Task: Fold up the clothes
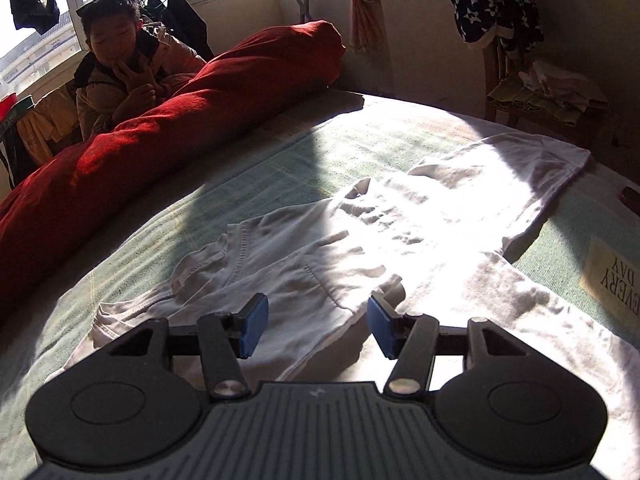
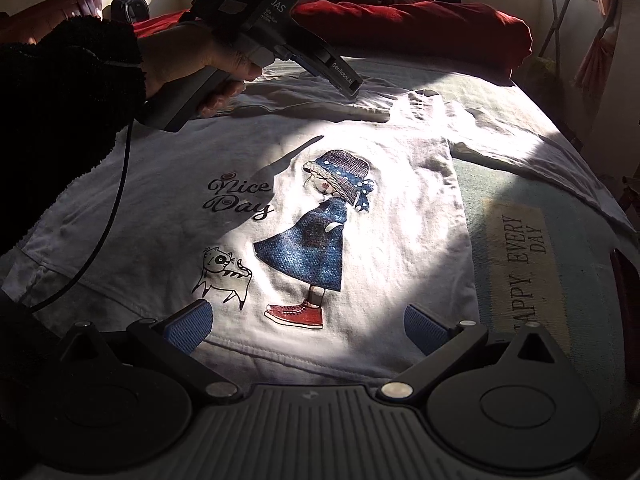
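Observation:
A white long-sleeved shirt lies flat, print side up, on the green bed cover. Its print shows a girl in a blue dress, a cat and the words "Nice Day". One sleeve lies folded across the upper part of the shirt. My left gripper hovers open just above that sleeve, with nothing between its blue pads. In the right wrist view a hand in a dark fleece sleeve holds the left tool over the shirt's top. My right gripper stands wide open above the shirt's hem.
A rolled red blanket lies along the bed's far side, and a person sits behind it. A wooden chair stacked with clothes stands past the bed. The cover carries a "HAPPY EVERY DAY" label to the right of the shirt. Laundry hangs by the window.

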The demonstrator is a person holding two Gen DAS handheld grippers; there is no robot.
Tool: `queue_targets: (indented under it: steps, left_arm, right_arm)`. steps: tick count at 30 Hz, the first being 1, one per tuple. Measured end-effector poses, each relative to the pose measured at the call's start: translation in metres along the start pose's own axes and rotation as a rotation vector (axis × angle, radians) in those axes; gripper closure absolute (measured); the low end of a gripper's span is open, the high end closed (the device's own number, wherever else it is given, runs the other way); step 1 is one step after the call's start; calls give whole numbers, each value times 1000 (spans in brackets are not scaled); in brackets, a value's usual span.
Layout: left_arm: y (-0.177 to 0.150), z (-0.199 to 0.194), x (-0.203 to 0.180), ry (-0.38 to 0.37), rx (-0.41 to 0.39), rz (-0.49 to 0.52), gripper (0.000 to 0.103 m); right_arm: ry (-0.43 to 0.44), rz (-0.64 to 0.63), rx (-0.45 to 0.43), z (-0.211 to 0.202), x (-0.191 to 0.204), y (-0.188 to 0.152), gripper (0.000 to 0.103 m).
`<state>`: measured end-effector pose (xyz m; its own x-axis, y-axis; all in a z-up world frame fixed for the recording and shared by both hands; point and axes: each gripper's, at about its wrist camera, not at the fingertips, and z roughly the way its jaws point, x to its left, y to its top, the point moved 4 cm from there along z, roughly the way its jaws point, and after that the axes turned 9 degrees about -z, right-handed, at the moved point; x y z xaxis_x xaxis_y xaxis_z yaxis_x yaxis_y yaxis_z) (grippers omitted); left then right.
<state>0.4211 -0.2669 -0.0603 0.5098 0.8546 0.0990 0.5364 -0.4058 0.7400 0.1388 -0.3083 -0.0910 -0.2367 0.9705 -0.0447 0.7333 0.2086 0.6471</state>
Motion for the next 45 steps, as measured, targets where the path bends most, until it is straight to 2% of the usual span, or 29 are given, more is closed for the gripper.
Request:
queue_targets:
  steps: [3,7,8,10,14,18,22,29,32,34,37,41,45]
  left_arm:
    - [-6,-17,27,29,-13,-34,44]
    - [-29,-52,88,113,-33,-124,43]
    - [-37,-62,105,139,-40,-155,41]
    - [-57,-84,141,196,-56,-226,30]
    - [-104,-112,197,254,-41,-376,28]
    - [-142,-111,219,249,6,-460,28]
    - [-152,-93,216,216,4,-484,28]
    - [-158,-65,241,431,-1,-501,28]
    - [-175,-73,257,413,-7,-546,25]
    - [-185,-78,266,369,-16,-584,21]
    - [-190,-88,272,309,-21,-630,21]
    - [-181,-105,276,278,-20,-649,22]
    - [-149,-129,274,140,-142,-662,22]
  right_arm:
    - [-9,-1,-1,-3,0,-1,0]
    - [-9,11,-13,-8,-1,1,0]
    - [-7,13,-17,-9,0,1,0]
    - [-1,17,-20,-9,2,2,0]
    - [19,17,-17,-5,9,6,0]
    - [33,6,-14,-1,18,14,0]
    - [22,-24,-11,0,31,21,0]
    - [-15,-40,13,2,38,26,0]
    - [-24,-38,15,3,36,28,0]
    - [-22,-35,19,7,35,29,0]
    - [-21,-39,25,13,35,31,0]
    - [-25,-44,20,16,32,33,0]
    - [-21,-20,13,17,24,35,0]
